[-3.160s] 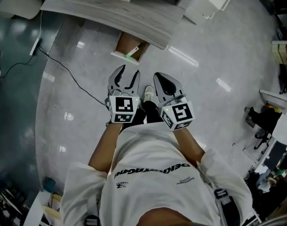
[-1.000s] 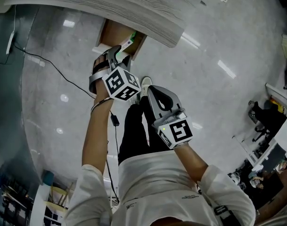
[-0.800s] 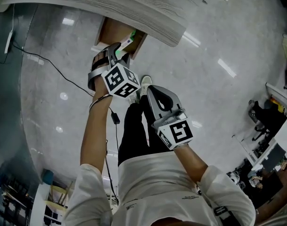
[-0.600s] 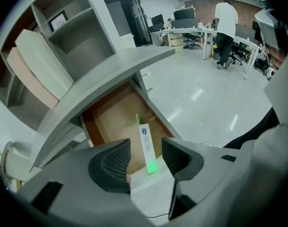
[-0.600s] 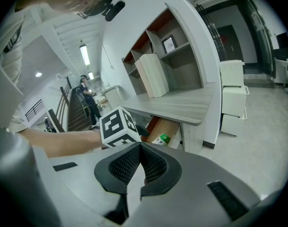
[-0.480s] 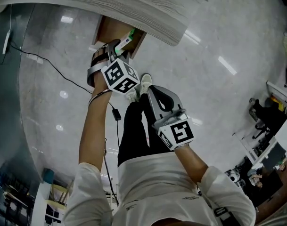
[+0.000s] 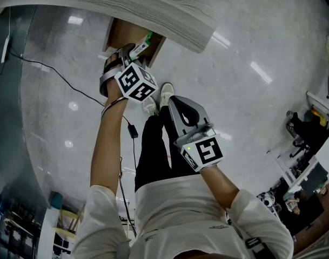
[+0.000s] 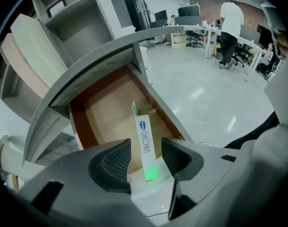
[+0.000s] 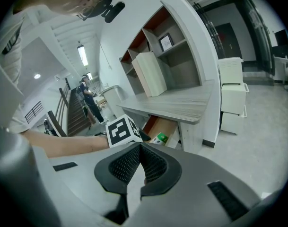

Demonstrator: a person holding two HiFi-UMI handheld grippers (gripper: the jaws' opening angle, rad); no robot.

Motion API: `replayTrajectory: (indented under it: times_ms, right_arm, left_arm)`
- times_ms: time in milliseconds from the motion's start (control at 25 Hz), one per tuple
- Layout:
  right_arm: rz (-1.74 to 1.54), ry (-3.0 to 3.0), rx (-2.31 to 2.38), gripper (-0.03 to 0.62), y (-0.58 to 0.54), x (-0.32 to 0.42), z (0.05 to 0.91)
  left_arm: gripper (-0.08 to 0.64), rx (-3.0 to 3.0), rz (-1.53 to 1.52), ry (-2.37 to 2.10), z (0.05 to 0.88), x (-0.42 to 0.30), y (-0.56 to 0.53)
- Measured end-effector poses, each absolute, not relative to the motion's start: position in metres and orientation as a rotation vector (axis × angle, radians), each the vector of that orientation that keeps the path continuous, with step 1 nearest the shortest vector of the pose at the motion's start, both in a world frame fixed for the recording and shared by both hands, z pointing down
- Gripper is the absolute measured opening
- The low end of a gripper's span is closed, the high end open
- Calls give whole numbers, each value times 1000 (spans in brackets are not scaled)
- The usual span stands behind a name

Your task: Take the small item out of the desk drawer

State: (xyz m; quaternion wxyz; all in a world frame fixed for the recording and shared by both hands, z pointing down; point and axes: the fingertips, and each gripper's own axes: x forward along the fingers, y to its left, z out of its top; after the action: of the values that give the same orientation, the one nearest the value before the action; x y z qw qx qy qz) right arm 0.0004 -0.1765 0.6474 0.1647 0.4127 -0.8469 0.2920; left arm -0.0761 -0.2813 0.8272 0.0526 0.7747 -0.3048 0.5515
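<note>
The desk drawer [image 7: 119,34] stands pulled out under the grey wooden desk top [image 7: 126,4]; its brown inside [image 8: 110,112] shows in the left gripper view. A slim white box with a green end [image 8: 144,145] leans at the drawer's front edge, also seen as the box [image 7: 143,42] in the head view. My left gripper [image 8: 146,161] is open, its two pads on either side of the box with a gap each side. In the head view the left gripper [image 7: 126,58] reaches over the drawer front. My right gripper [image 7: 178,103] is shut, empty, held back by the person's legs.
A black cable [image 7: 72,85] runs across the glossy grey floor to the left. White cabinets [image 9: 231,96] stand beside the desk, shelves [image 9: 162,56] above it. A person [image 8: 229,27] stands at far office desks. My shoes [image 7: 159,97] are just behind the drawer.
My left gripper moved from beside the right one near my body forward to the drawer, and now has the box between its jaws. The right gripper stayed put.
</note>
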Motion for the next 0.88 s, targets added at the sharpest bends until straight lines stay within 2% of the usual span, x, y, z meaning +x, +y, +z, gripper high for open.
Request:
replayTrajectory:
  times_ms: [480, 880]
  right_arm:
    - [858, -2383, 1196, 31, -178, 16, 660]
    - [867, -2381, 1199, 31, -177, 17, 659]
  left_arm:
    - [190, 2322, 1669, -948, 840, -74, -289]
    - [107, 2302, 1675, -965, 842, -76, -288]
